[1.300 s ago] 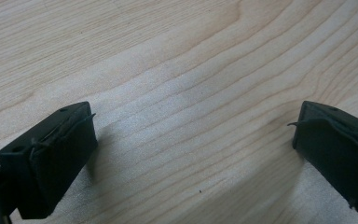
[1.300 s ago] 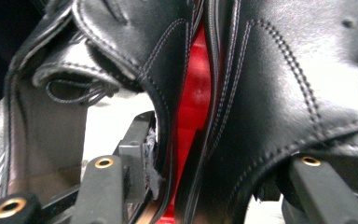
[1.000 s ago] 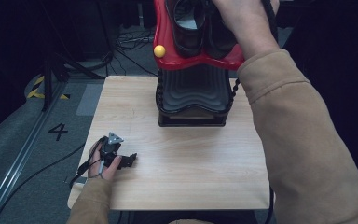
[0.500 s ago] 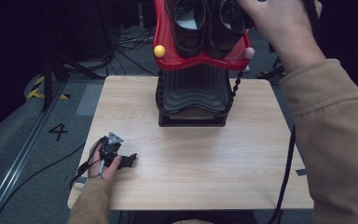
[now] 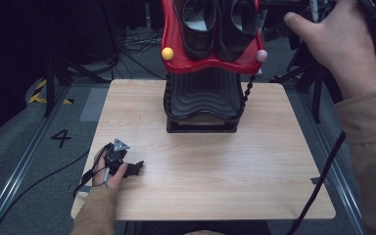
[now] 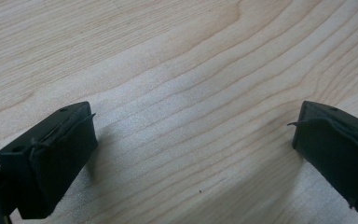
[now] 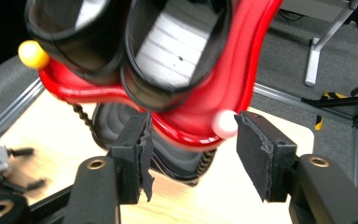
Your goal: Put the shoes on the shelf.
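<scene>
While the glossy red curved shoe tray carrying two black shoes sits atop the ribbed black stand at the table's far edge, the right gripper, jaws just opening wide and empty, faces its pink-knobbed corner; the left gripper rests open, well apart.

Glossy red tray at the top centre of the high view, and it carries two black shoes with pale grey ribbed insoles. A yellow ball sits at its left edge, a pale pink ball at its right. Below it, a black ribbed stand with wavy grooves. The table is light wood with fine brown grain lines. Lower left, the left gripper is black with a grey plate on top. Upper right, a tan sleeve. In the right gripper view, the right gripper shows black pads and brass-coloured rivets. The floor is grey, with a black "4" and yellow-black stripes at the left.
</scene>
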`<action>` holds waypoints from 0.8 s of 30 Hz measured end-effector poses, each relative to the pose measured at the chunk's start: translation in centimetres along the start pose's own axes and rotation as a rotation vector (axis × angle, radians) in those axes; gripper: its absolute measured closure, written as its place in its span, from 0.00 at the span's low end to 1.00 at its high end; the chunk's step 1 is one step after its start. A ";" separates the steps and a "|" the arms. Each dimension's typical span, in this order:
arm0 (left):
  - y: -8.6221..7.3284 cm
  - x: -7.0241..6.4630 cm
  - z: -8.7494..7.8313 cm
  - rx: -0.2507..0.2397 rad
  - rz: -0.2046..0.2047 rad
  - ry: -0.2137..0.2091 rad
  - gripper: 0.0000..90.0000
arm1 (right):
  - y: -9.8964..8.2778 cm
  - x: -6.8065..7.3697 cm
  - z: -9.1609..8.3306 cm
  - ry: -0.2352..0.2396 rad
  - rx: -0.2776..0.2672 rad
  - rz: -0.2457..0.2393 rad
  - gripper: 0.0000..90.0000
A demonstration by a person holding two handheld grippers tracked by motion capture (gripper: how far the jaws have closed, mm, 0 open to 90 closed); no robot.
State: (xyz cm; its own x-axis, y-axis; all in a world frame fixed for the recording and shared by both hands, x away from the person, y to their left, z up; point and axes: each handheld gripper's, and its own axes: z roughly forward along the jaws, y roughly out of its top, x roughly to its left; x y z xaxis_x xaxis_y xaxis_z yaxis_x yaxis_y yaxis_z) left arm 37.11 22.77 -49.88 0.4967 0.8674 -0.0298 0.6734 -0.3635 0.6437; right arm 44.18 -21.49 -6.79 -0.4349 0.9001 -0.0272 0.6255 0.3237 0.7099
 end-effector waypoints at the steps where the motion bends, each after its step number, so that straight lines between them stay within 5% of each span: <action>1: 0.0 0.0 0.0 0.000 0.002 0.003 0.00 | -0.3 -0.3 -0.2 0.002 0.000 0.000 0.51; 12: 0.0 0.0 0.0 0.001 0.003 0.004 0.00 | -4.4 -2.9 -0.4 0.057 0.032 -0.025 0.48; 24: 0.0 0.0 0.0 -0.004 0.001 0.004 0.00 | -13.0 -4.1 5.1 0.180 0.098 -0.151 0.46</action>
State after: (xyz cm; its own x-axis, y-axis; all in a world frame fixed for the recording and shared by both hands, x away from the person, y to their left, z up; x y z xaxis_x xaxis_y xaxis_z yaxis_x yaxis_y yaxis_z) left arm 37.10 22.78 -49.90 0.4955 0.8682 -0.0264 0.6709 -0.3633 0.6465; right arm 41.15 -27.95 -19.56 -0.6310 0.7758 0.0047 0.6011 0.4850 0.6352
